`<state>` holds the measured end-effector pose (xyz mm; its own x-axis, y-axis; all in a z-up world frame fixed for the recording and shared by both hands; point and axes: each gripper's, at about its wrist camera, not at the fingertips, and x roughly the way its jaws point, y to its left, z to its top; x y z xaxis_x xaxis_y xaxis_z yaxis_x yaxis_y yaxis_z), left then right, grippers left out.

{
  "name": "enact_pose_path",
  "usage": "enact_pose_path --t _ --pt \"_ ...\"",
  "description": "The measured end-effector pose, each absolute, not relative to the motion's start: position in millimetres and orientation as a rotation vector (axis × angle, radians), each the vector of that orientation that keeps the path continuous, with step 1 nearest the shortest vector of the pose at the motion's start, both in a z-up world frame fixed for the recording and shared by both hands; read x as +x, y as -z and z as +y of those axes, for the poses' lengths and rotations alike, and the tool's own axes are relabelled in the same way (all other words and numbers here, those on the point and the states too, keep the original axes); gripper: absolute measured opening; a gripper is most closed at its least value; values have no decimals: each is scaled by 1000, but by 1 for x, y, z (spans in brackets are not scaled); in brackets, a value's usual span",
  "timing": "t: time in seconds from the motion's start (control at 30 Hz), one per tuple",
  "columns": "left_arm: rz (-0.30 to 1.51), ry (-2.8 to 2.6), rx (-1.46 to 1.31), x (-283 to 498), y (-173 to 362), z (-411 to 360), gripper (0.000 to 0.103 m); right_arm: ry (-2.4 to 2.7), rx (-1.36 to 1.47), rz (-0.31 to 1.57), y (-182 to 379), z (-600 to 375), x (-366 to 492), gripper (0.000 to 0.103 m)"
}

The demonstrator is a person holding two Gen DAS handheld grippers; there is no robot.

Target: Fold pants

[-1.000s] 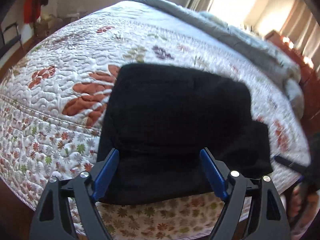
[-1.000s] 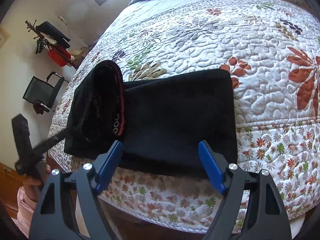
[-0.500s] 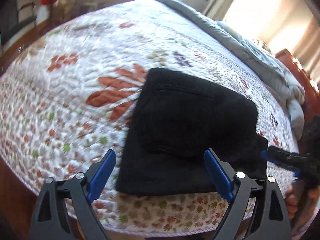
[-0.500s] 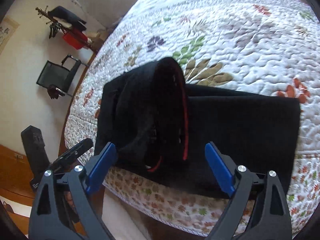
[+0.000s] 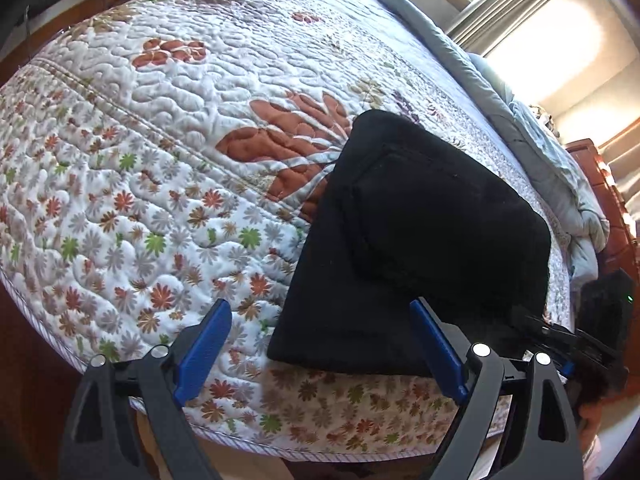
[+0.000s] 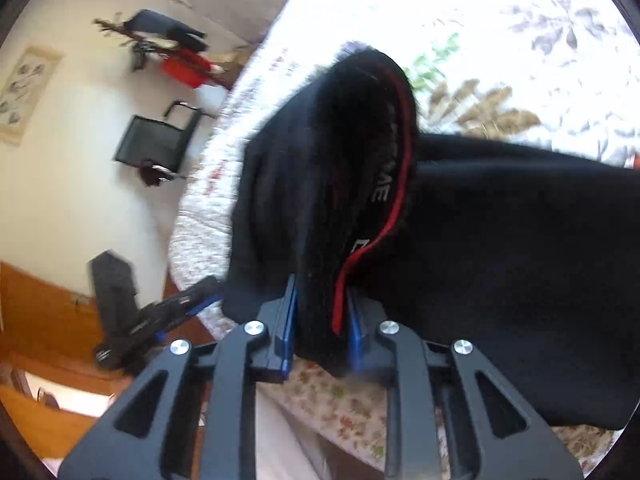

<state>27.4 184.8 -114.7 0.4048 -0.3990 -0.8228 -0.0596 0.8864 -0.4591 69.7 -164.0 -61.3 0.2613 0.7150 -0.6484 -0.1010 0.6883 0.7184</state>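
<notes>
Pants (image 6: 500,280), black and already folded into a thick pad, lie near the front edge of the quilt (image 5: 168,184), on the right half as the left wrist view shows it. Closest to the right camera, the right gripper (image 6: 321,320) is closing its blue pads (image 6: 289,320) on the waistband (image 6: 384,184), a raised hump of black cloth with a red stripe and pale lettering; the cloth sits squeezed between both pads. Just left of it in that view, the left gripper (image 5: 320,344) hangs off the bed edge, its jaws spread wide with nothing between them. From its own camera, its left pad is over flowered quilt and its right pad overlaps the near right part of the pants, though I cannot tell whether it touches them. The near left corner of the pants lies between the two pads.

Further back, the quilt shows large rust-red leaves beside the pants. A grey blanket (image 5: 552,168) is bunched along the far right side. Beyond the bed stand a black chair (image 6: 156,140) and a rack with a red bag (image 6: 184,66) against a pale wall.
</notes>
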Motion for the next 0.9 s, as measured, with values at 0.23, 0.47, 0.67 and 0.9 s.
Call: enact_pose_path --t 0.23,0.47,0.67,0.9 --pt "1137 263 -439 48 104 165 91 -603 636 1066 14 -203 48 20" --pt "1148 331 -388 52 98 131 92 -509 596 1027 -7 -261 19 20" --pt "1172 389 -322 56 104 96 93 -378 613 1041 11 -313 -3 20" --pt "1229 408 -263 62 123 62 93 -320 540 1195 78 -305 -3 20"
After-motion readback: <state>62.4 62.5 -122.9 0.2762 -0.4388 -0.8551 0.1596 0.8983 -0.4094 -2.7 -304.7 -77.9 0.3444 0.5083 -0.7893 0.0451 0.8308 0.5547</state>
